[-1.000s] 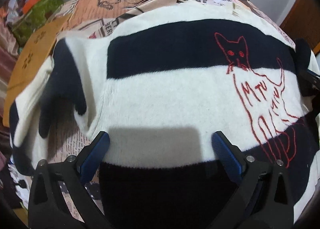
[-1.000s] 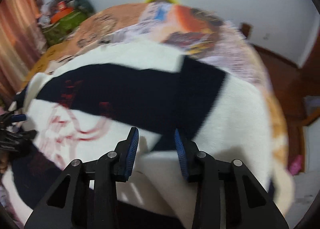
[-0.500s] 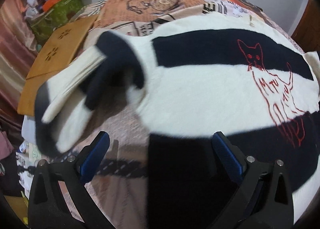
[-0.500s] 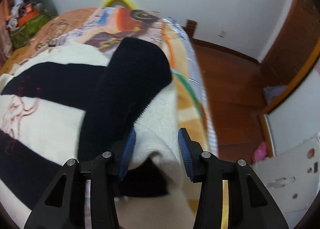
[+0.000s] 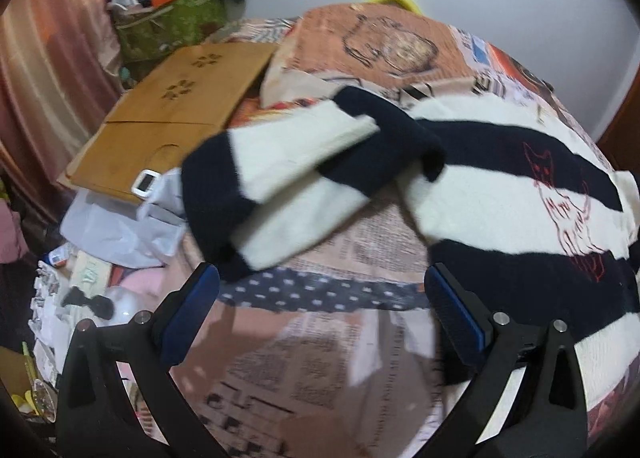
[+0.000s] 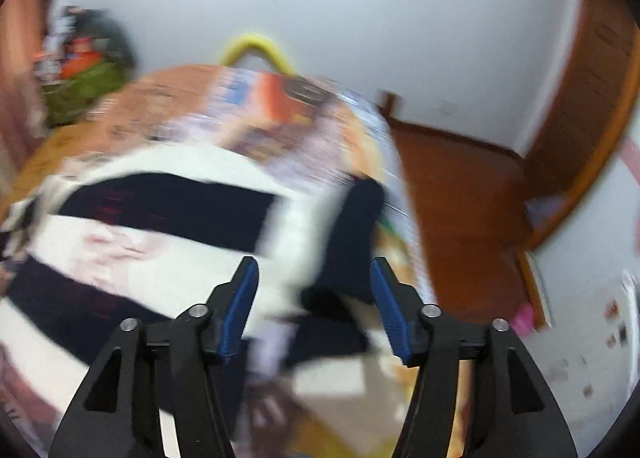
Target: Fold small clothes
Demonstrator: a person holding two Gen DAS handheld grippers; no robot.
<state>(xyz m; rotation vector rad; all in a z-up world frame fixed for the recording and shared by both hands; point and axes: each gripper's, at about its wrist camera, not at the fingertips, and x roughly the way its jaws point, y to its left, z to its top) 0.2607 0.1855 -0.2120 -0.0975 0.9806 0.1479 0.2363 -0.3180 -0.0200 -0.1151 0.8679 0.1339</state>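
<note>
Newsprint-patterned bedspread [image 5: 320, 370], striped sweater [image 5: 500, 194] atop, wooden board [image 5: 160, 130] beside

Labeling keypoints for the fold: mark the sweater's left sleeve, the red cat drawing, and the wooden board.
left sleeve [image 5: 288, 174], left wrist view, on the white band near the cuff.
red cat drawing [image 5: 560, 202], left wrist view, on the cat's chest.
wooden board [image 5: 168, 114], left wrist view, on its bare top face.

Probably a home bedroom: a patterned bedspread [image 5: 376, 46], pink curtain [image 5: 44, 58] and cluttered floor corner [image 5: 176, 6].
</note>
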